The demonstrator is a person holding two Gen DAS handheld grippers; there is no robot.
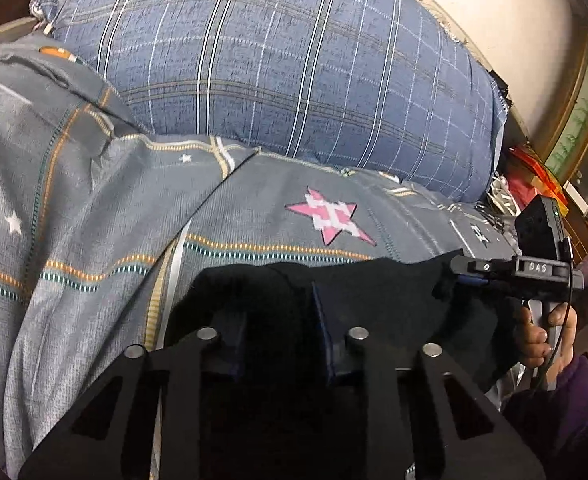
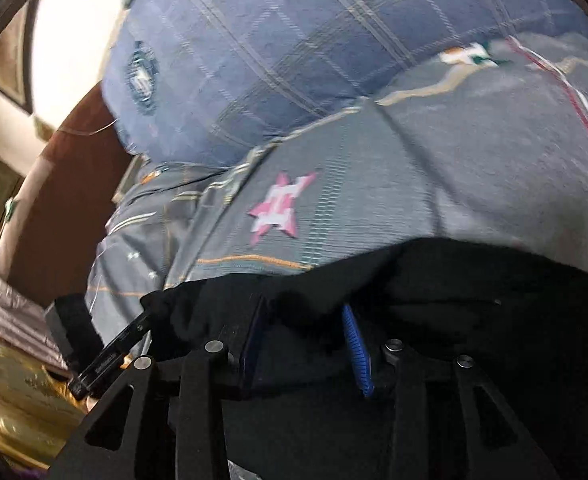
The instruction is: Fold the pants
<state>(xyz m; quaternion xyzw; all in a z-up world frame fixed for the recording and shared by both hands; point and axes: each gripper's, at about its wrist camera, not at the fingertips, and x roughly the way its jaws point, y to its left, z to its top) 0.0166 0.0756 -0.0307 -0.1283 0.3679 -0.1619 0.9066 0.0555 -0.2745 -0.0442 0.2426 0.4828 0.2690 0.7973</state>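
Note:
The black pants (image 1: 374,296) lie on a grey bedsheet with a pink star (image 1: 330,216); they also show in the right wrist view (image 2: 474,300). My left gripper (image 1: 279,320) is over the pants with its jaws apart and dark cloth between and under them. My right gripper (image 2: 306,332) also has its blue-padded fingers (image 2: 356,344) apart, pressed into the pants' edge. The right gripper shows in the left wrist view (image 1: 470,270) at the pants' right edge. Whether either holds cloth is hidden.
A large blue plaid pillow (image 1: 294,72) lies behind the pants on the bedsheet (image 1: 93,220). A wooden headboard and a white wall (image 1: 514,20) are at the right. Clutter (image 1: 526,184) sits beside the bed. The other gripper's body (image 2: 101,356) shows at the left.

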